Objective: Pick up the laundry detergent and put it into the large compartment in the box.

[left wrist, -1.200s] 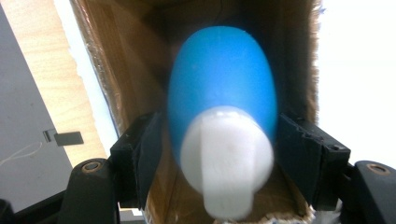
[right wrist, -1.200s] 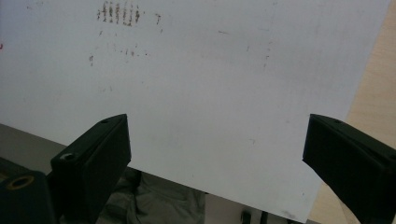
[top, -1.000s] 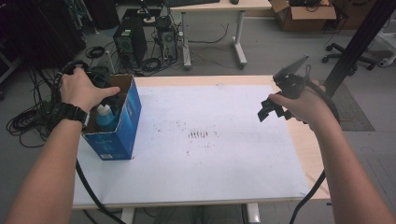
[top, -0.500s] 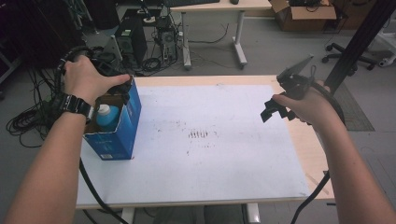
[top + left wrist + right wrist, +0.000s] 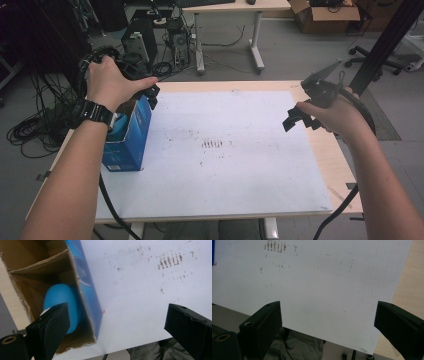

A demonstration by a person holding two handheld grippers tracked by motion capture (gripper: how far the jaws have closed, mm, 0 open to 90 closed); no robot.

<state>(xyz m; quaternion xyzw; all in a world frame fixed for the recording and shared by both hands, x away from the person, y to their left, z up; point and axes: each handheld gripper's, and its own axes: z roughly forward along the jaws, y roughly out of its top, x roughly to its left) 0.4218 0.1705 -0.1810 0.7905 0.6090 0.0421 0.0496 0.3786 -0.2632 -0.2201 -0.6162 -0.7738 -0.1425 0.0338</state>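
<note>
While your left gripper (image 5: 150, 92) hangs over the open blue box (image 5: 127, 137) at the table's left edge, its jaws stand wide apart and empty. Inside lies a rounded blue object (image 5: 61, 306), smooth and probably slippery; judge it light, and take it across its broad middle. Your right gripper (image 5: 300, 117) hovers above the white sheet (image 5: 225, 150), spread wide, holding nothing.

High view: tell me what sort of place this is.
Probably a lab or workshop, not a home. A computer tower stands on the floor amid loose cables, a rolling office chair sits at the right, and the work table carries a stained white sheet.
</note>
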